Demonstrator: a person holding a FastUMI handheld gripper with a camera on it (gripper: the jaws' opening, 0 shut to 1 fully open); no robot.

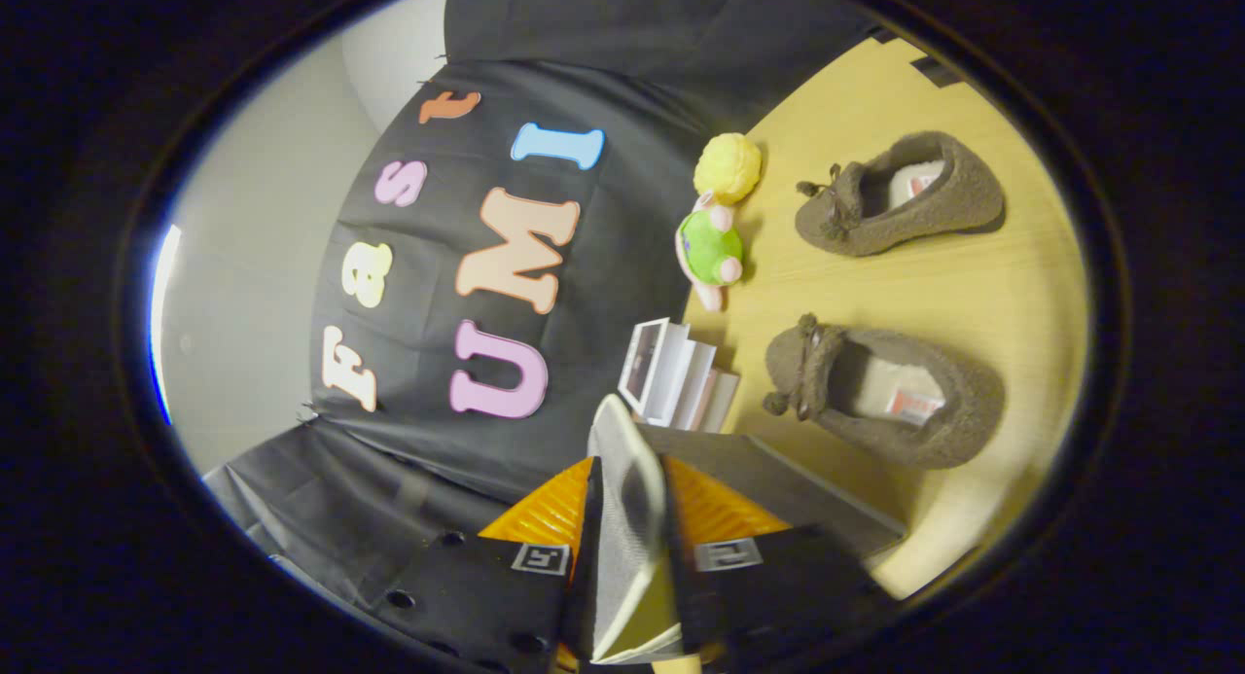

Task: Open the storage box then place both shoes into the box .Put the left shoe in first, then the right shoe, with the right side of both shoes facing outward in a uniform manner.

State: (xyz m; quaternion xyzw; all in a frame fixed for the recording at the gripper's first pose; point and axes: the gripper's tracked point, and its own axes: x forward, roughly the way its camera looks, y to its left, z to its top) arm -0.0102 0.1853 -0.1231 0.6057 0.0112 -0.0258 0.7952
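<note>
Gripper view, rolled sideways so that the bench (914, 295) runs up one side of the scene and the booth's black cloth wall (603, 266) fills the other. The hand-held gripper (627, 518) is clenched on the storage box lid (627, 499), a thin pale panel seen nearly edge-on; both fingers press against its faces, one on each side, and the panel's rounded end projects just ahead of the fingertips. Beside the lid, on the bench side, lies the grey storage box (778, 489), its flat wall running from the fingers toward the nearer shoe. Two brown fleece shoes rest on the yellow wooden bench, apart from each other and both outside the box: the near shoe (885, 392) lies just beyond the box, and the far shoe (900, 195) lies farther along the bench. Each shoe shows a small bow at its toe, pointing toward the cloth wall, and a pale lining with a tag inside the opening. Along the foot of the wall stand a yellow plush ball (728, 166), a green and pink plush toy (710, 251) just beside it, and a row of upright white cards (676, 374) near the lid's projecting end.
</note>
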